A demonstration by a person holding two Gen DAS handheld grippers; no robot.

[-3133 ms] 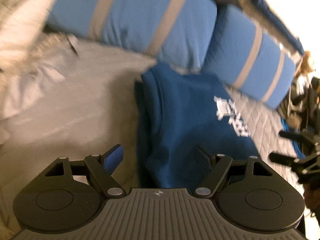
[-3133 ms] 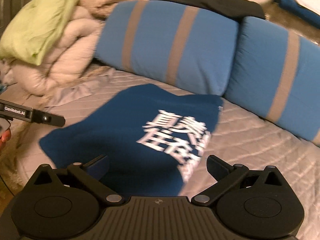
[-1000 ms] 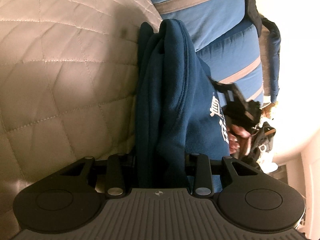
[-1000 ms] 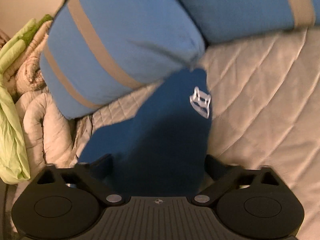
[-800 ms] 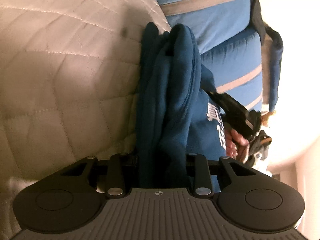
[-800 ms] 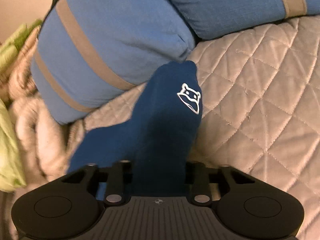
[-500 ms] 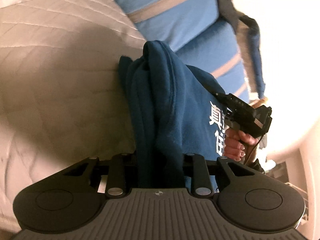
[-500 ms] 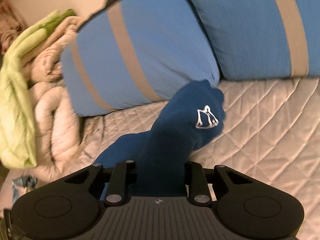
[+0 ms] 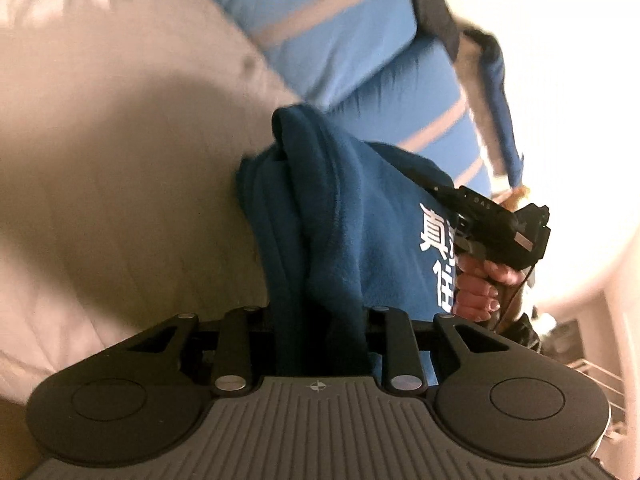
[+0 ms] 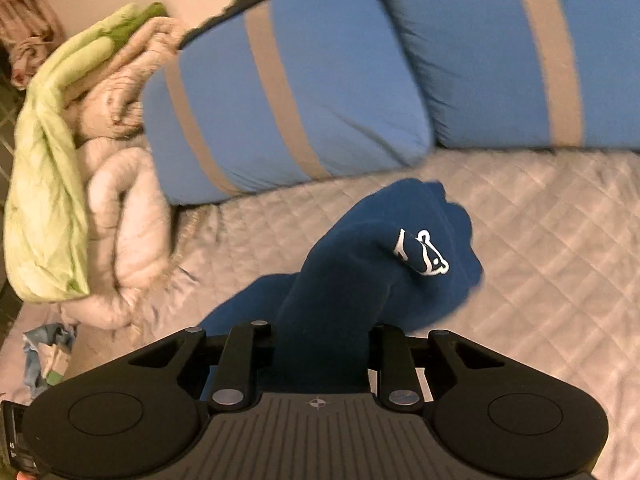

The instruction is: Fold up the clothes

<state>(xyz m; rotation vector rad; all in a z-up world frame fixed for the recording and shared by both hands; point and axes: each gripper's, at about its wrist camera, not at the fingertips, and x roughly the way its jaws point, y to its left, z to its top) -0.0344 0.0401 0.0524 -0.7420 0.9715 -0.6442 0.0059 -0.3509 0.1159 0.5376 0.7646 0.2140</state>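
Navy fleece fills the middle of both wrist views: a dark blue sweatshirt (image 9: 344, 216) is bunched into thick folds and is pinched at two places, above a quilted beige bedspread (image 9: 120, 184). The left gripper (image 9: 320, 320) is closed on a gathered edge of the garment, though its fingertips are buried in the cloth and cannot be seen. White printed characters are shown on the sweatshirt's side, cut off partly by a fold and partly by the other tool. The right gripper (image 10: 320, 332) is likewise clamped on a wad of the same sweatshirt (image 10: 360, 280), with its fingertips swallowed by the fabric; a small white logo is seen creased on the raised lump, so its shape is hard to read. In the left wrist view the right gripper (image 9: 496, 224) is seen side-on as a black pistol-like body, held by the person's right hand (image 9: 478, 288), of which only the curled fingers show. Two blue pillows with grey stripes (image 10: 288, 88) are propped behind the garment, blurred at their edges. A pale crumpled duvet (image 10: 120, 208) with a light green blanket (image 10: 48, 168) draped over it is piled at the left of the right wrist view. How much of the sweatshirt rests on the bedspread cannot be told.
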